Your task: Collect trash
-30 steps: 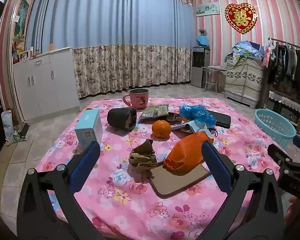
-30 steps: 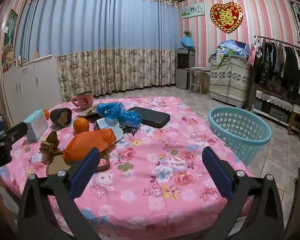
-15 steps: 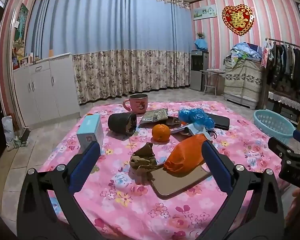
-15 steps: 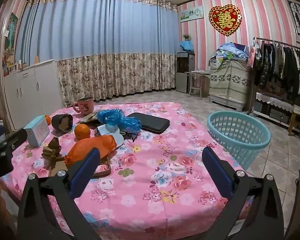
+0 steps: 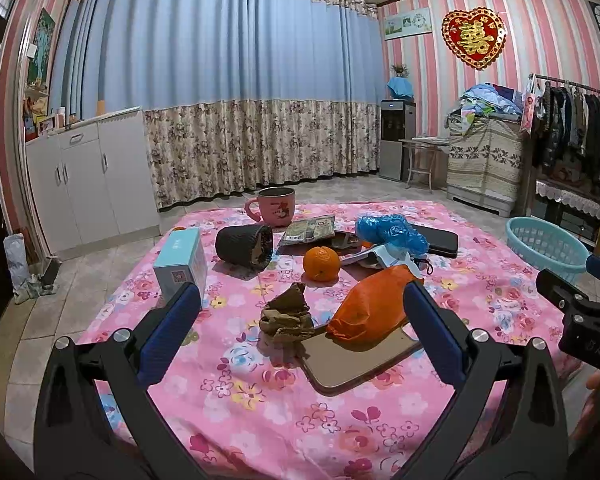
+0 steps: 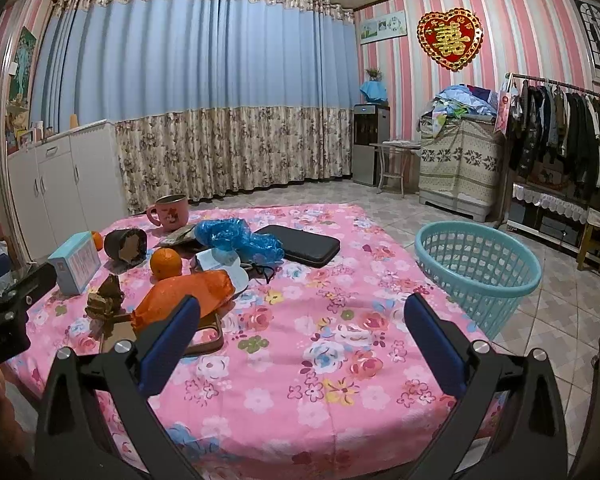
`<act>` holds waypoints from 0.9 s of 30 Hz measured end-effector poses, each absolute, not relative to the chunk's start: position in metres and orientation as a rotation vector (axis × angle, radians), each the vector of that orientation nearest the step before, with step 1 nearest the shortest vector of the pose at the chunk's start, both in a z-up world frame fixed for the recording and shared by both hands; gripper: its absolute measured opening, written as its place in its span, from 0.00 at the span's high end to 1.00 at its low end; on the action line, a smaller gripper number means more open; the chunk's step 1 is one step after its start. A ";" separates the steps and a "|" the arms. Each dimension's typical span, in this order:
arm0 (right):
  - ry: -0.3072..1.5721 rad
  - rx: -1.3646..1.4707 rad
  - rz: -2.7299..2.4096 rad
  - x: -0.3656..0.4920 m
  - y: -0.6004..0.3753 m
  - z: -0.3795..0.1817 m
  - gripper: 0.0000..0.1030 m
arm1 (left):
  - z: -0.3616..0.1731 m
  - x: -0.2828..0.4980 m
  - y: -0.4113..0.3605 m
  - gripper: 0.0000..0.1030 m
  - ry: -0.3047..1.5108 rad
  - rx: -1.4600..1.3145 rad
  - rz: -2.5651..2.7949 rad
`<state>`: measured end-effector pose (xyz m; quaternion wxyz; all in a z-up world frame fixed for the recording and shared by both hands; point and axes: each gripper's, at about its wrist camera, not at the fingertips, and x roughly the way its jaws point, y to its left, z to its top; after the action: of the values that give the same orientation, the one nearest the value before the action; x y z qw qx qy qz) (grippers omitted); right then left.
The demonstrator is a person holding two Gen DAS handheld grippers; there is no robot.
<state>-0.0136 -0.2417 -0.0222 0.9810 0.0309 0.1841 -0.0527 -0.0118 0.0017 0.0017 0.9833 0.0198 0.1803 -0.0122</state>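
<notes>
On the pink flowered table (image 5: 260, 392) lie a crumpled brown paper scrap (image 5: 287, 317), an orange plastic bag (image 5: 370, 304), a crumpled blue plastic bag (image 5: 392, 232) and a flat snack wrapper (image 5: 310, 229). My left gripper (image 5: 302, 328) stands open above the near table edge, the brown scrap and orange bag (image 6: 184, 295) showing between its fingers. My right gripper (image 6: 302, 328) is open over the table's bare right half. A teal laundry basket (image 6: 478, 266) stands on the floor right of the table.
Also on the table: an orange (image 5: 321, 263), a pink mug (image 5: 274, 206), a tipped black cup (image 5: 245, 247), a light blue box (image 5: 180, 261), a black case (image 6: 304, 245), a brown board (image 5: 356, 360) under the orange bag. White cabinets (image 5: 88, 184) stand left, clothes rack (image 6: 560, 128) right.
Both grippers have drawn back and risen a little from the table, so the objects look smaller and further off. Both stay open; nothing on the table has moved.
</notes>
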 end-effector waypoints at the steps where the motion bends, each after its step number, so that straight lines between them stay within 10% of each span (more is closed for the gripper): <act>1: 0.370 0.060 -0.107 -0.014 -0.241 -0.022 0.03 | 0.002 -0.012 0.002 0.05 0.363 0.040 -0.026; 27: 0.361 0.055 -0.116 -0.018 -0.244 -0.023 0.03 | 0.003 -0.014 0.000 0.05 0.361 0.048 -0.032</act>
<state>-0.0178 -0.2442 -0.0225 0.9817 0.0275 0.1796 -0.0575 -0.0143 -0.0005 0.0034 0.9834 0.0237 0.1794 -0.0158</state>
